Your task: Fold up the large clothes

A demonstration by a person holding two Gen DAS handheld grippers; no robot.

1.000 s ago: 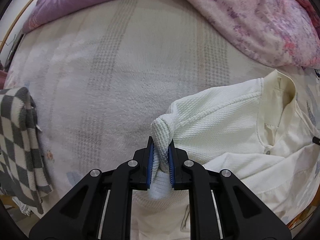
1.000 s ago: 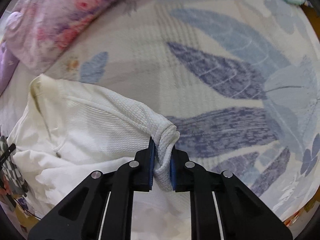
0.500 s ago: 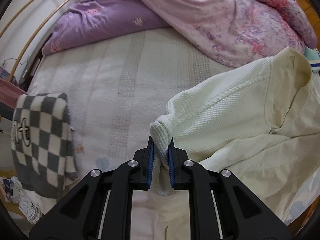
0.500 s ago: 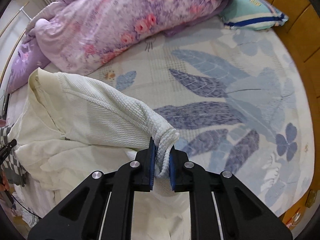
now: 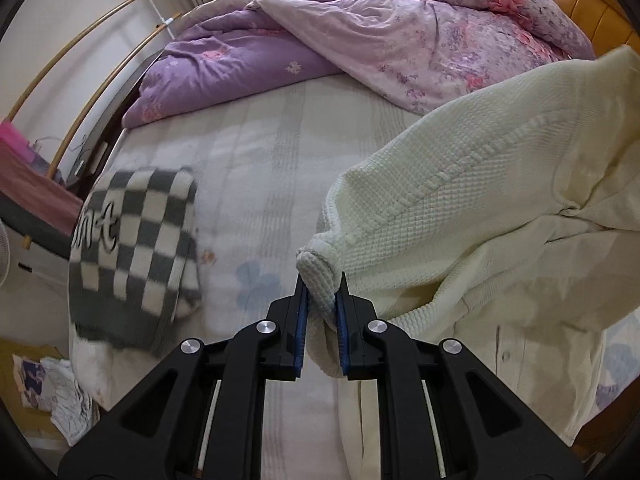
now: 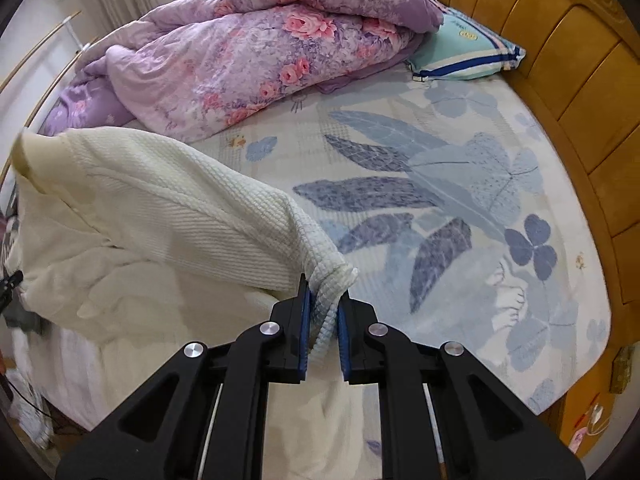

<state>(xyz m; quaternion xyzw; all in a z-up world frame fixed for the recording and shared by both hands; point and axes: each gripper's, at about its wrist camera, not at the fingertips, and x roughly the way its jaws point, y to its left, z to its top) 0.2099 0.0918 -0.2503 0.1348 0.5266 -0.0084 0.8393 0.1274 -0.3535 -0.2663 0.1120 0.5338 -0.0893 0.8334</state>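
Left fingers (image 5: 301,320): pinching a bunched shoulder fold of the cream jacket (image 5: 460,208) between blue pads.
Right fingers (image 6: 305,328): pinching the jacket's (image 6: 168,200) other shoulder fold the same way.
Left gripper (image 5: 321,312): pointing steeply down over the bed sheet (image 5: 256,152).
Right gripper (image 6: 323,320): pointing steeply down too.
Jacket: hanging from both grips above the bed, collar sagging between them.
Checkered blanket (image 5: 132,248): lying folded at the left.
Floral quilt (image 6: 256,52): lying heaped at the far side.

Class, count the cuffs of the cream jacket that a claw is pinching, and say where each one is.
2. One cuff is clamped in the left claw above the bed; the other cuff is clamped in the right claw.
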